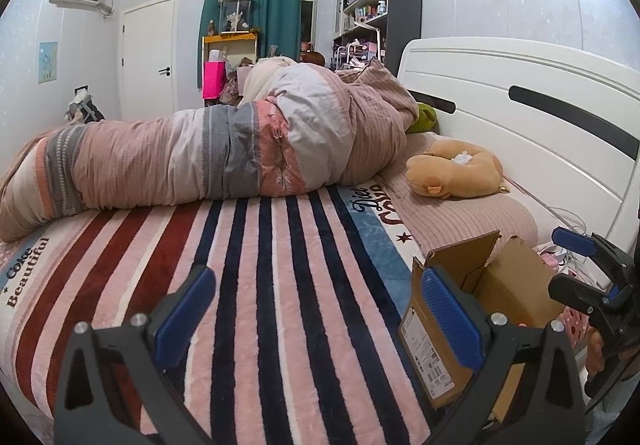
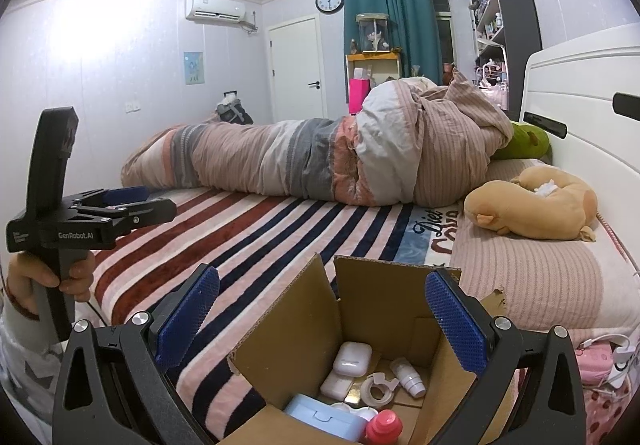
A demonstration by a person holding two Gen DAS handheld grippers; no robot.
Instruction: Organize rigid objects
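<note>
We hold our right gripper (image 2: 322,319) spread, empty, above the cardboard box (image 2: 384,297) at the bed's (image 2: 280,229) near edge; our left gripper (image 1: 316,321) gapes over bare blanket, holding nothing; a plush toy (image 2: 532,205) lies by the headboard.

Box (image 2: 352,349) on bed (image 2: 280,241), headboard (image 2: 580,105) right

The striped plush blanket (image 1: 280,265) reads "Coke Beautiful" and "Diet"; the black left tool (image 2: 120,205) reads "GenRobot.AI".
</note>
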